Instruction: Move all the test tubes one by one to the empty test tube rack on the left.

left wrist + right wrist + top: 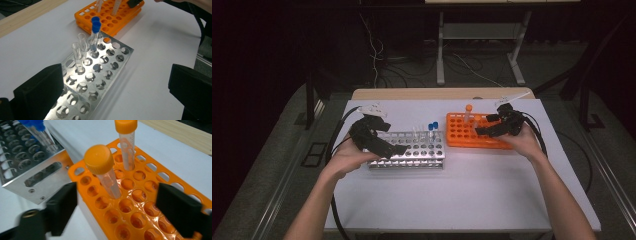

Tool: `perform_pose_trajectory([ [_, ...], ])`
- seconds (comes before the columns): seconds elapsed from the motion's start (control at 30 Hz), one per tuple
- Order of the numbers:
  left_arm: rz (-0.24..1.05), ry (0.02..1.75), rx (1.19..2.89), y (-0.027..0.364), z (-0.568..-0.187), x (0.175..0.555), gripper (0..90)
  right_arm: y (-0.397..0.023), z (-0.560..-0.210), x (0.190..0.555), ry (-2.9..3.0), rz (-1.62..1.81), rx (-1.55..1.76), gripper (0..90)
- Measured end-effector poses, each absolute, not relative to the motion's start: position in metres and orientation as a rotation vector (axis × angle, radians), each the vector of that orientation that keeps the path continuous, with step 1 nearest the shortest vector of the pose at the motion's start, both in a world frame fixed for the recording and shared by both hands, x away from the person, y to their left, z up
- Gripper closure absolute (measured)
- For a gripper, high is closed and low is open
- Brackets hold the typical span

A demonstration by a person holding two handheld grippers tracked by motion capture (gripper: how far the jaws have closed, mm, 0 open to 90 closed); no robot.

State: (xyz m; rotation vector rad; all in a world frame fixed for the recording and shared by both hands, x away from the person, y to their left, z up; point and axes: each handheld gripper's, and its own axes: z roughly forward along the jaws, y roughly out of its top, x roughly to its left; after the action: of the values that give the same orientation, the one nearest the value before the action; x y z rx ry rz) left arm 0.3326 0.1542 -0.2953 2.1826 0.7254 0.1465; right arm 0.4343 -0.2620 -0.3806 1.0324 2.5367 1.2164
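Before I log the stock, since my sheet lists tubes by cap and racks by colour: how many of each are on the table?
Orange-capped tubes: 2
Blue-capped tubes: 2
Uncapped clear tubes: 2
Orange rack: 1
Metal rack: 1
Total: 8

**White surface, two racks**

I see a white surface [472, 190] with a wooden strip along its far edge. Two racks sit directly on it, side by side and nearly touching: a metal rack [412, 150] on my left, an orange rack [472, 132] on my right.
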Motion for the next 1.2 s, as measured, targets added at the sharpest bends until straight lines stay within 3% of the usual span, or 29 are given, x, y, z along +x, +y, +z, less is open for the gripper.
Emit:
perform_pose_trajectory([
  [0.53, 0.134, 0.73, 2.177, 0.162, -0.306, 0.325, 0.0, -0.239, -0.4, 0.442, 2.543, 1.133, 0.913, 72.7],
  [0.8, 0.133, 0.723, 2.185, 0.16, -0.306, 0.324, 0.0, -0.236, -0.394, 0.439, 2.512, 1.11, 0.881, 73.6],
  [1.2, 0.138, 0.692, 2.207, 0.152, -0.301, 0.324, 0.0, -0.243, -0.354, 0.419, 2.499, 1.119, 0.87, 73.7],
])
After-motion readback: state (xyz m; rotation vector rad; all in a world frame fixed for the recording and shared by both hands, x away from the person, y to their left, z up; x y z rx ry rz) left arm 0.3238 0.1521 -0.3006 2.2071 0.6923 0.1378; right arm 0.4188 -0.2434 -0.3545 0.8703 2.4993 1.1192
